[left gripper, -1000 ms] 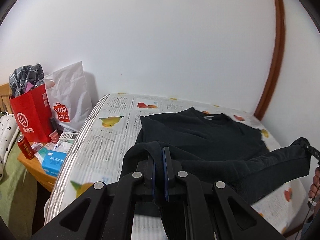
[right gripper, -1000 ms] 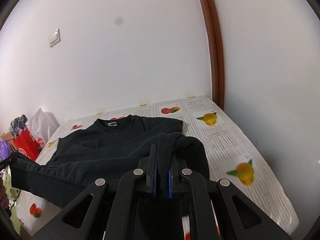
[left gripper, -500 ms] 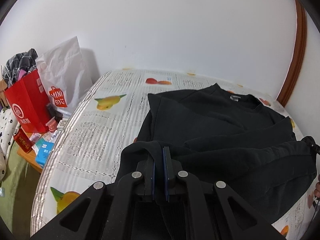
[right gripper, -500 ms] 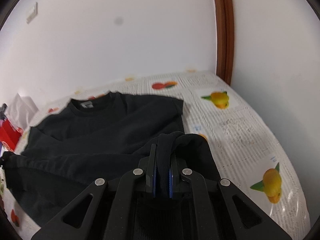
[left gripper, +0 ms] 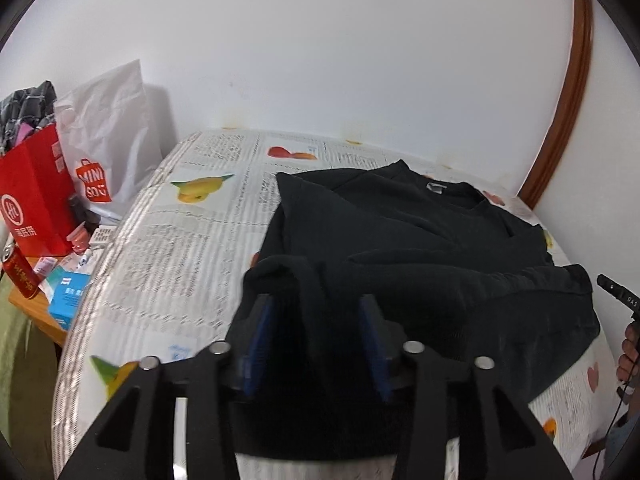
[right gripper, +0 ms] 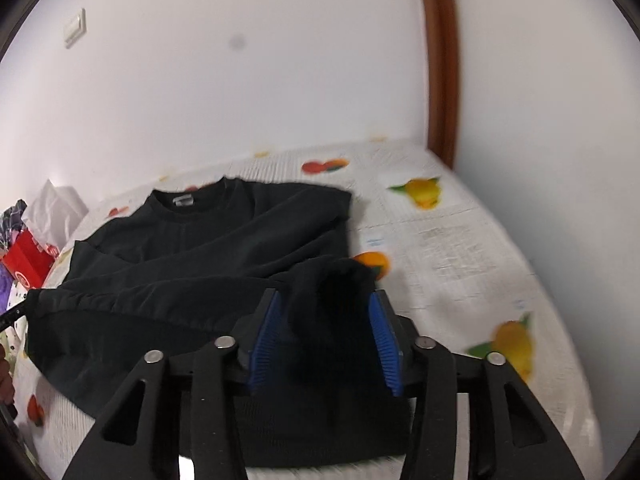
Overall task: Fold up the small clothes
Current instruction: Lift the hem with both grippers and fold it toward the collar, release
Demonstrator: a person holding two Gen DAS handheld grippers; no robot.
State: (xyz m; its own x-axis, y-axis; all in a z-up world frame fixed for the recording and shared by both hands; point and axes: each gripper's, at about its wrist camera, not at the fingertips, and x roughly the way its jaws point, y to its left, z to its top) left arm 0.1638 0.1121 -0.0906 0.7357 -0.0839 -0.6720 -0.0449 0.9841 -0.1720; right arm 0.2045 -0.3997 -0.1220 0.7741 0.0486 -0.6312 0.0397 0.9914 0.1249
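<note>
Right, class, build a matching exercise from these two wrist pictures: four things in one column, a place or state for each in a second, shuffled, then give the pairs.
Things
1. black sweatshirt
2. left tongs
3. red paper bag
4. red can

Places or states
A. open, cloth lying loose between the jaws
B. upright on the side table, beside the white shopping bag
C. spread on the fruit-print bed cover, bottom edge turned up
D. standing at the side table's near corner

Pairs: 1-C, 2-A, 3-B, 4-D
</note>
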